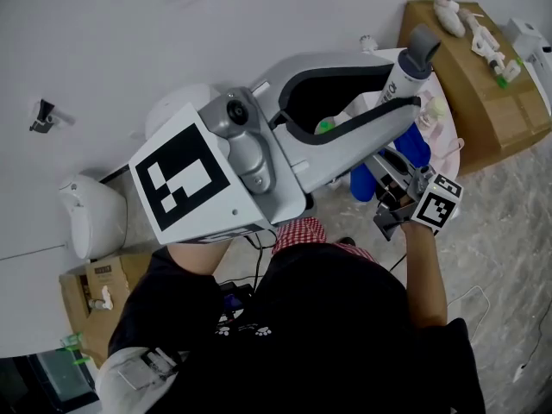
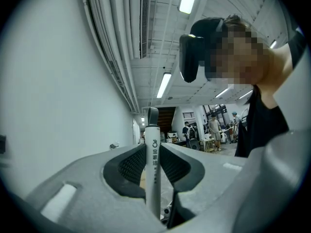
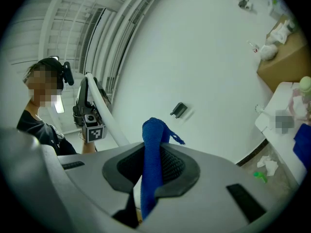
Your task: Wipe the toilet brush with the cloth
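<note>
Seemingly early: left claw (image 2: pixel 153 166) clamps the brush (image 2: pixel 152 140), right claw (image 3: pixel 154 165) pinches the cloth (image 3: pixel 154 130); no contact shows, so wiping likely remains.

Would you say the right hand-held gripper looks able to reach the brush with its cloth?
Probably yes: the brush, held in the left hand-held gripper, lies close, with nothing visible between.
</note>
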The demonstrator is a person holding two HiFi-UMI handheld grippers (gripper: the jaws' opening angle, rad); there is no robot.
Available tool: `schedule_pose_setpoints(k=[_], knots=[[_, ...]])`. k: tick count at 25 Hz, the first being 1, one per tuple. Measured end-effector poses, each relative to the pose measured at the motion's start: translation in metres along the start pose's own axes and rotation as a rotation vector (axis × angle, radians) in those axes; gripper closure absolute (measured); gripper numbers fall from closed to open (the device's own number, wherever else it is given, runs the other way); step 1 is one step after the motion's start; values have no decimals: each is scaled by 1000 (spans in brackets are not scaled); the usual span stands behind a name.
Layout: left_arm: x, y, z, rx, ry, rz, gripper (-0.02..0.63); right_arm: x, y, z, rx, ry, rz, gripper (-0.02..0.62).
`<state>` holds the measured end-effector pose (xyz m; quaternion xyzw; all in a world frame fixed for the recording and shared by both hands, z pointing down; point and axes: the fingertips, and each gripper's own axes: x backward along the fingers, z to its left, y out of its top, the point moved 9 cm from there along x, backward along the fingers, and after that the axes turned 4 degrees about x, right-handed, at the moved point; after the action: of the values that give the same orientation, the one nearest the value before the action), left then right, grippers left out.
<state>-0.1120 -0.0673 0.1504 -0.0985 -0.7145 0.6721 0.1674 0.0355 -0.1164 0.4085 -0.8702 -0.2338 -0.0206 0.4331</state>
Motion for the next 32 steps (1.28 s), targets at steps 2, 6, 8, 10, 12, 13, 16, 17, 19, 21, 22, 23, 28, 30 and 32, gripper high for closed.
schedule_pose_setpoints(k=[2,6,8,10,12,13,16,17,19,21,22,23,28,30,32], knots=[[0,0,-1,-1,1,-1,514,1,-2,-2,-11,-1,2,532],[0,1,-1,-10,11,1,514,2,-7,-5,-22,-7,19,532],[0,1,0,-17,3,7,514,1,-8,-7,-18,-11,18,532],[0,-1,1,-21,-8,14,514,1,-11,-8,-19,-15,17,532],[1,-4,2,-16,-11,22,514,2,-15,-10,-24,-18,21,532],[1,-5,3,-12,-12,24,514,2,-17,-10,-28,-19,24,532],[2,-6,3,-2,-13,37,514,3,-20,-9,-33,-20,32,532],[2,-5,3,2,-14,39,514,3,-20,-8,-34,-22,34,532],[1,-5,2,7,-19,40,514,3,-22,-7,-38,-25,37,532],[1,-4,2,7,-29,56,514,1,-25,-7,-42,-27,43,532],[1,-4,2,5,-34,65,514,0,-26,-6,-42,-27,48,532],[1,-5,2,4,-38,70,514,-1,-26,-6,-42,-28,53,532],[1,-5,3,14,-42,47,514,-3,-35,-8,-44,-31,66,532],[1,-5,3,9,-46,43,514,-4,-40,-10,-48,-34,72,532],[0,-6,3,6,-48,43,514,-3,-44,-12,-50,-40,78,532]])
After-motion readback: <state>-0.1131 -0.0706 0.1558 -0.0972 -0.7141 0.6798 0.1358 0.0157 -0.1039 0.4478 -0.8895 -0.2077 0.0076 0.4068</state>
